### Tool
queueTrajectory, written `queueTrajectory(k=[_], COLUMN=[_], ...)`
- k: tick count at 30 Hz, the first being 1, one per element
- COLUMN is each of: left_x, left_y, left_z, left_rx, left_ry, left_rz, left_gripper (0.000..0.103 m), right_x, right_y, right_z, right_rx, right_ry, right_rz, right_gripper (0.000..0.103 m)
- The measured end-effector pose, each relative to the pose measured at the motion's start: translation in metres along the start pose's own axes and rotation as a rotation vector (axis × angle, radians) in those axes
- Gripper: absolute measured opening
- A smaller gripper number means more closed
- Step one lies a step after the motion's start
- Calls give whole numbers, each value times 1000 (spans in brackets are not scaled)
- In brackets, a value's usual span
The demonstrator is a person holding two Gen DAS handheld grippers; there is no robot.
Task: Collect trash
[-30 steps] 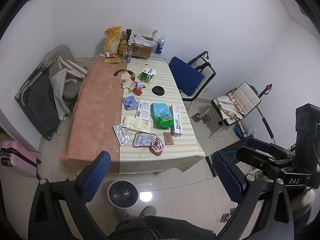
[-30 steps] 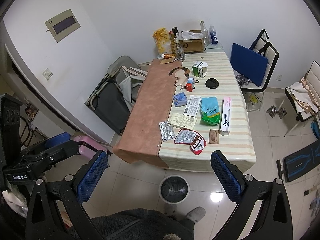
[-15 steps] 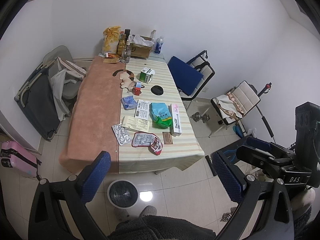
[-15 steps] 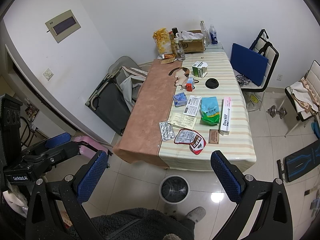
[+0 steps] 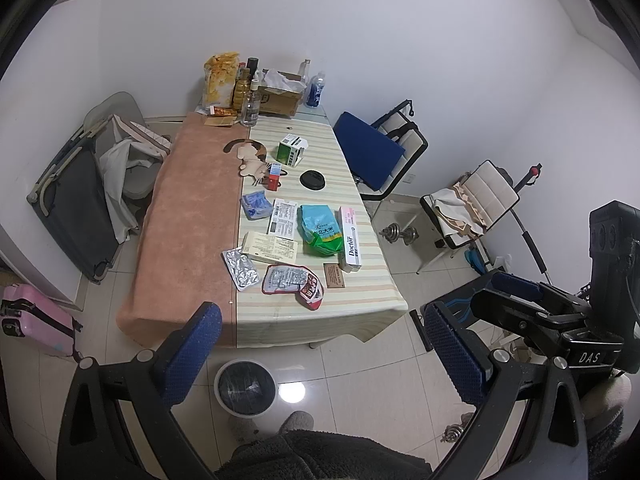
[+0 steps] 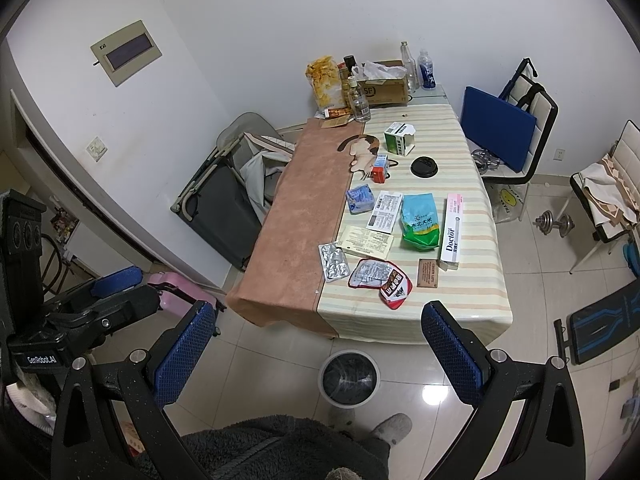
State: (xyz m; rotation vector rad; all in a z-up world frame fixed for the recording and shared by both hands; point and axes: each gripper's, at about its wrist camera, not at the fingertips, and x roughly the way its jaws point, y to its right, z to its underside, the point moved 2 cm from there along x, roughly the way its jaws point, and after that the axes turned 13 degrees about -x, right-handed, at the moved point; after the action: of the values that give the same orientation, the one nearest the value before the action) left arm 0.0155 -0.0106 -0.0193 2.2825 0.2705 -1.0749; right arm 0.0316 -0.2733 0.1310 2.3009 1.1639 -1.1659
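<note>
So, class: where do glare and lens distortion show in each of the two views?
Left wrist view: a bright glare spot on the floor tiles beside the bin; the walls bow and the corners go black. Right wrist view: glare right of the bin on the tiles, with the same fisheye curving.

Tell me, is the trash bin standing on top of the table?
No, the trash bin stands on the floor tiles, in front of the table.

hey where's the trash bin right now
The trash bin stands on the floor tiles just in front of the table's near end, low in both wrist views, between the open grippers.
</note>
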Motion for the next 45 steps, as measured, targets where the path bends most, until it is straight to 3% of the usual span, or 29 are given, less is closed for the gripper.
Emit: queueTrajectory(k=[16, 18, 21, 25, 28, 36, 41, 45], left_x=[0, 2, 19, 62, 100, 231, 325, 396], left_y=[2, 2, -5, -28, -50, -87, -110, -127], left_z=[2, 0, -8, -23, -31, -48, -60, -66], left_rx=[3, 18, 42, 21, -22, -198, -409, -641], left_ry=[2, 30, 88, 88, 40, -214, -370, -473], left_rz=[-9, -65, -213, -338, -382, -465, -501, -450], left_gripper=[103, 103, 103, 103, 103, 103, 103, 103], right_x=[1, 5, 18, 45, 76, 190, 296, 372], right_y=[0, 0, 7, 30, 60, 183, 264, 309], right_z=[-1, -5, -9, -8, -2, 1, -7, -14], right_rx=[11, 35, 89, 169, 244, 383, 424, 444], right_ry=[5, 9, 3, -33, -74, -214, -345, -438], right_rz=[-2, 21, 81, 170, 213, 330, 323, 297], right_gripper=[103, 103, 103, 103, 103, 103, 86, 82])
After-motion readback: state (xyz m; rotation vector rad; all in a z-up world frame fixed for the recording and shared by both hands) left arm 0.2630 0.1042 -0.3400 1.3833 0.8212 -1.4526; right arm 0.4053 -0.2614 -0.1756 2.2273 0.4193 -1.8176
